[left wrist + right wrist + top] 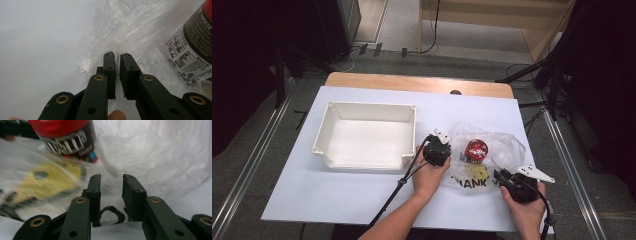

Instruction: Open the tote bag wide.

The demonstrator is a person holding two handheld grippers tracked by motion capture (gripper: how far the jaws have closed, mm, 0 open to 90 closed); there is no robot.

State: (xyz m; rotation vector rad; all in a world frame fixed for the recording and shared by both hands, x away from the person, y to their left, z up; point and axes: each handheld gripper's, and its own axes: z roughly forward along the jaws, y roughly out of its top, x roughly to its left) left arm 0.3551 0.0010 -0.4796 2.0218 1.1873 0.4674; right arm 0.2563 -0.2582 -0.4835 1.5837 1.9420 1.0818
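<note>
Left gripper (117,58) fingers pinch plastic bag (120,32); right gripper (111,181) fingers parted; can (67,137) top cut off.

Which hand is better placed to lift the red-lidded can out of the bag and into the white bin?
Probably the right. Its tongs stand open, facing the can. The left tongs look pinched on the bag, though they sit nearer the bin.

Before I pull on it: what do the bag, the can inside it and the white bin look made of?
Bag: thin clear plastic film, glossy and crinkled, with the can showing through it. Can: a red and dark printed label wraps it; metal or plastic underneath can't be told. Bin: white rigid plastic by the look, matte, with moulded walls and a thick rim.
</note>
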